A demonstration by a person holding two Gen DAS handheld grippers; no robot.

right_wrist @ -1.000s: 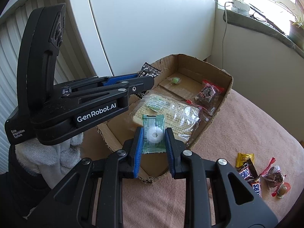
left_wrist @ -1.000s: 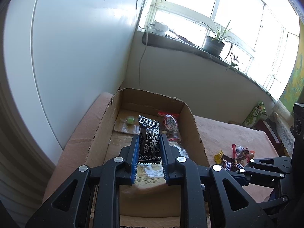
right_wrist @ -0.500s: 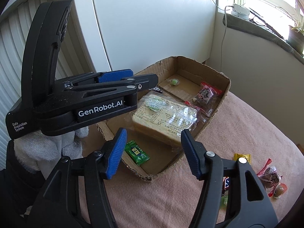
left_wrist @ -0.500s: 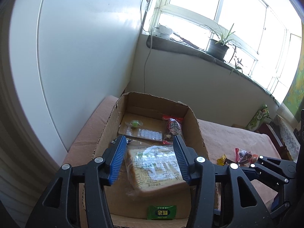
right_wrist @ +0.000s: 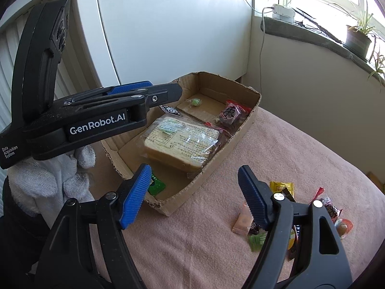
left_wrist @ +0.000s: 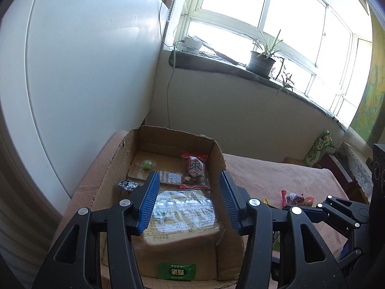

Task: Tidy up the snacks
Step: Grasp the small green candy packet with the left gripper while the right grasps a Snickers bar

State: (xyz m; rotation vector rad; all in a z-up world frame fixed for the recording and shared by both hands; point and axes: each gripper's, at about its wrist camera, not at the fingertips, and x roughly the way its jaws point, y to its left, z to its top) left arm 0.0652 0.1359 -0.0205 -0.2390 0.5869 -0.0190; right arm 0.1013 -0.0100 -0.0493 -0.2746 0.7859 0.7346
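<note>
An open cardboard box sits on a pink cloth. In it lie a wrapped bread pack, a black packet, a green packet, a red-trimmed bag and a small green candy. My left gripper hovers over the box, open and empty. My right gripper hangs above the box's near corner and the cloth. Its jaws are opening with nothing between them.
Several loose wrapped sweets lie on the pink cloth to the right of the box. A white-gloved hand holds the left gripper. A white cabinet stands left. Behind is a window sill with a potted plant.
Both grippers opened. The left let go of the black packet, the right of the green packet; both now lie in the box. The right gripper drew back toward the cloth.
</note>
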